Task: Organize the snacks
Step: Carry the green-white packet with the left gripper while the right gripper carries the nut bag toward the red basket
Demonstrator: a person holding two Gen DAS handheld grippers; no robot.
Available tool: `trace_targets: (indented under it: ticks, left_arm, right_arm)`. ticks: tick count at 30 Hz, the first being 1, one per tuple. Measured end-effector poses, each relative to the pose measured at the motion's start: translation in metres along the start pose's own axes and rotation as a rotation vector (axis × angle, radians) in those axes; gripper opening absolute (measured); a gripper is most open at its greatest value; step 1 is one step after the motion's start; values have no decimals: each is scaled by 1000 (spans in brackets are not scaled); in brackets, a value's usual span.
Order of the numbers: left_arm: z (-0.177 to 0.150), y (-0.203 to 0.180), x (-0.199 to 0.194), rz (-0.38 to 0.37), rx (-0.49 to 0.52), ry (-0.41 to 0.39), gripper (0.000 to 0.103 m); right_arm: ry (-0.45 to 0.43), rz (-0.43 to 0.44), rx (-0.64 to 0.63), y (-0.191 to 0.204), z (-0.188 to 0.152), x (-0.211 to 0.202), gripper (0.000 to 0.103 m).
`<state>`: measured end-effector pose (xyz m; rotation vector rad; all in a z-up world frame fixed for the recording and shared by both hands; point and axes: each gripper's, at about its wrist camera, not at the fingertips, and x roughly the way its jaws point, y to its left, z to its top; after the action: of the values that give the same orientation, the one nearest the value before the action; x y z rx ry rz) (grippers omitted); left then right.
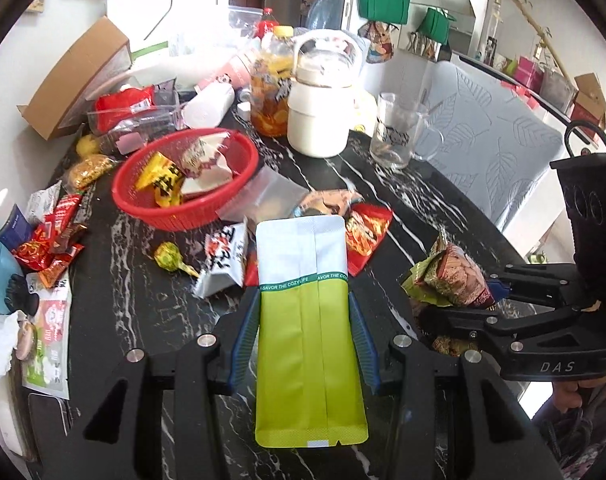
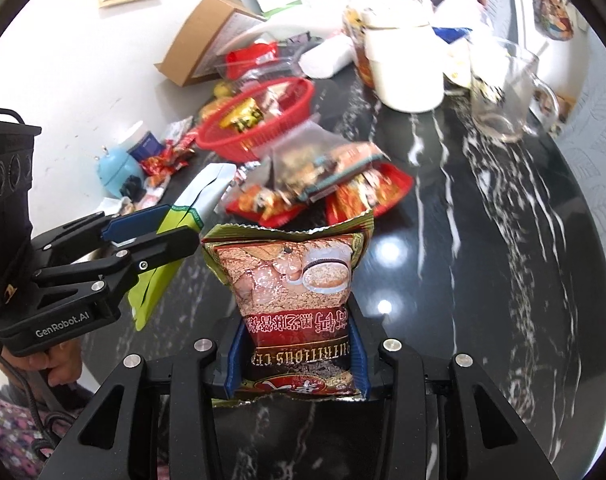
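The round red plastic basket (image 1: 187,180) sits on the black marble table (image 1: 415,200) with some snack packs inside. To its right and nearer, the left gripper (image 1: 305,320) pinches a flat green and white pouch (image 1: 309,320) above the table. Further right of the basket, the right gripper (image 2: 299,344) pinches a brown and green cereal packet (image 2: 295,292), also held up off the table.

I can't read the blurred snack packets (image 2: 323,184) beyond my right gripper. The green pouch (image 1: 309,320) hides the table (image 1: 143,280) beneath it, and the basket (image 1: 143,200) contents overlap.
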<state>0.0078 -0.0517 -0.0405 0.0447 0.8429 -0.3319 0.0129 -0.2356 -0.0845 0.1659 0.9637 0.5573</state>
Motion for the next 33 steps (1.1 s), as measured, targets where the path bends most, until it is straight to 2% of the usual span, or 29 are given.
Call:
trace_targets:
  ticks: [21, 33]
  left_arm:
    - [69, 52, -46, 84, -55, -251, 44]
    - [110, 89, -31, 111, -85, -300, 44]
  right_arm:
    - [-149, 23, -205, 43, 99, -16, 41]
    - [-166, 0, -263, 57, 155, 5, 41]
